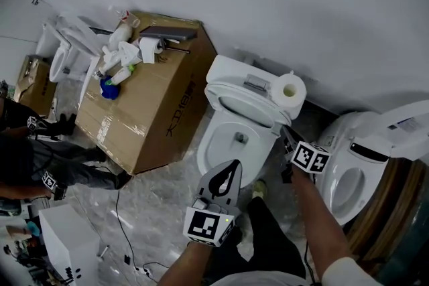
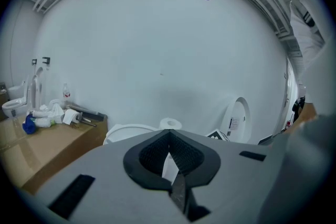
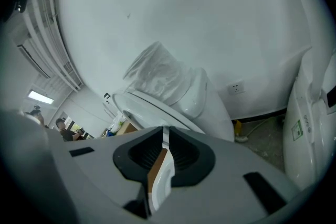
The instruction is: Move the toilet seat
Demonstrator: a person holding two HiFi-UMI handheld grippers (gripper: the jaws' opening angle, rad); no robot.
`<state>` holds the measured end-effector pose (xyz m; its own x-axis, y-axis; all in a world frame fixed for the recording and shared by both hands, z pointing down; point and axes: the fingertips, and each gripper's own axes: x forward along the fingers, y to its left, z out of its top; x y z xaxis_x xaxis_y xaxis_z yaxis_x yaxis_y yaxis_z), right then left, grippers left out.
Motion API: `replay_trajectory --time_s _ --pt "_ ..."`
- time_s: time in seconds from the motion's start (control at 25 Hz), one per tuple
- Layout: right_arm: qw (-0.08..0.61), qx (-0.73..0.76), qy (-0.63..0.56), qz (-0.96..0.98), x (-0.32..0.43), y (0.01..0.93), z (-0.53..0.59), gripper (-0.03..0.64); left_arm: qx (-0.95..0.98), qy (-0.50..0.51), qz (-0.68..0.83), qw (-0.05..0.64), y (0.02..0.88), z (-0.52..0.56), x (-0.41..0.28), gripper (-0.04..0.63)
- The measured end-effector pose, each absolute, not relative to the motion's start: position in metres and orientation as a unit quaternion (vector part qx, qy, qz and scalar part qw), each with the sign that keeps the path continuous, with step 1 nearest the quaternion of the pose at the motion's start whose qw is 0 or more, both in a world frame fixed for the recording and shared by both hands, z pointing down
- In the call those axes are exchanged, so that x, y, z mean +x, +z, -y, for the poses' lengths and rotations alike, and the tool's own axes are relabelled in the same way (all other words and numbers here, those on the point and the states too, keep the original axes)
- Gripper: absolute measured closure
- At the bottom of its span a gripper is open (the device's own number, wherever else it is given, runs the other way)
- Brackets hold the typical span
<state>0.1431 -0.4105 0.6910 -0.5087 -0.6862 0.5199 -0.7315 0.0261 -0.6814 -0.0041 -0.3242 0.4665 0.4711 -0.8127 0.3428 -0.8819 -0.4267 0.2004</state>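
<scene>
A white toilet stands in the middle of the head view, and its seat is tilted up off the bowl. My right gripper is at the seat's right edge. In the right gripper view its jaws are shut on the thin white rim of the toilet seat, which runs off to the upper left. My left gripper hovers over the front of the bowl, shut and empty. In the left gripper view its tips meet, pointing toward the wall.
A toilet paper roll sits on the tank. A big cardboard box with bottles and paper stands to the left. Another toilet is close on the right. A seated person and a white box are at the left.
</scene>
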Motion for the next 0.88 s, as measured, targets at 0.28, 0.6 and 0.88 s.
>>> replay_trajectory --time_s 0.28,0.6,0.88 --pt "0.042 0.488 0.473 0.732 0.138 0.685 0.407 0.569 0.841 0.091 0.501 0.180 0.466 0.322 -0.009 0.586" --pt "0.075 0.445 0.397 0.799 0.088 0.616 0.364 0.571 0.848 0.072 0.492 0.185 0.445 0.300 -0.024 0.586" --pt "0.071 0.449 0.319 0.831 0.052 0.537 0.318 0.580 0.853 0.062 0.488 0.175 0.425 0.263 -0.052 0.586"
